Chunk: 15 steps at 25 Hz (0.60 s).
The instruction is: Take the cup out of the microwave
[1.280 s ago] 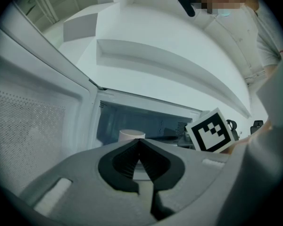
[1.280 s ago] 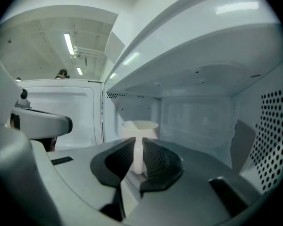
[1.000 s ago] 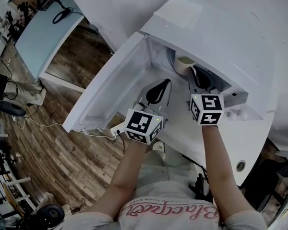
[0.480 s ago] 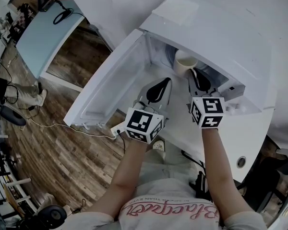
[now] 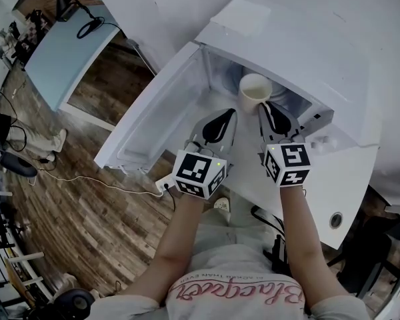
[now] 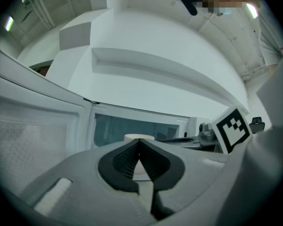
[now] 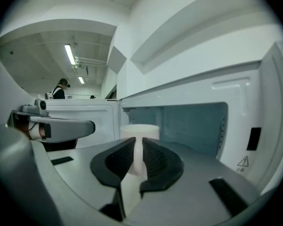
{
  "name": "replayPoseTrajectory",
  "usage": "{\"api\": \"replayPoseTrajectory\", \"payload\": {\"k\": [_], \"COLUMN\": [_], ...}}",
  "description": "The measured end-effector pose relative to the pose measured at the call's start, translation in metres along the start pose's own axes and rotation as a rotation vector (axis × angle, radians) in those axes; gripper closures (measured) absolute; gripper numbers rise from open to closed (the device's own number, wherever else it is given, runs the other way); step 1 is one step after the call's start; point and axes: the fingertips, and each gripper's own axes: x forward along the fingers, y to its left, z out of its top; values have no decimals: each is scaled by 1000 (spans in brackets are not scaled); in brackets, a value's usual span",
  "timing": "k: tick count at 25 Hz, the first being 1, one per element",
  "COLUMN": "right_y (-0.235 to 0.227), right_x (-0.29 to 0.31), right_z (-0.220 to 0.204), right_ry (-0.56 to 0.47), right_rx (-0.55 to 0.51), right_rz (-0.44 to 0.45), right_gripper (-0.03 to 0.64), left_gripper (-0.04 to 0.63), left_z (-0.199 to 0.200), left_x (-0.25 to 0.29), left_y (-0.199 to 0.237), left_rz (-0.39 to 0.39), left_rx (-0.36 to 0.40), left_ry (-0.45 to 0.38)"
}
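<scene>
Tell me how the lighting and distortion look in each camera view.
Head view: evenly lit and sharp, cup crisp. Left gripper view: heavy fisheye bend, dark corners. Right gripper view: same fisheye, ceiling light glares.

bright, even light from ceiling tubes [image 7: 70, 54]; gripper views bulge, with black corners.

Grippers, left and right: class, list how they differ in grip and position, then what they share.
The right gripper is clamped on the cup; the left gripper is shut on nothing. The right gripper reaches toward the microwave mouth; the left gripper sits beside it, nearer the open door. Both carry a marker cube.
</scene>
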Motion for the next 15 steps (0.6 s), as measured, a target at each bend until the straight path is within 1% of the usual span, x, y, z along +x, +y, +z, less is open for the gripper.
{"api": "replayPoseTrajectory", "payload": {"k": [8,15], "right_y": [16,31], "right_x": [-21,-40], "right_z": [14,35], "right_ry": [-23,-65], "right_rx": [-27,-54], "right_rz": [31,62], "right_gripper": [565,565], "left_gripper": [592,592], "left_z": [12,25], "left_x": [-11,-21], "left_y": [-5,-8], "left_rz": [7,8], "left_rx": [13,36], "left_ry": [-18,-34]}}
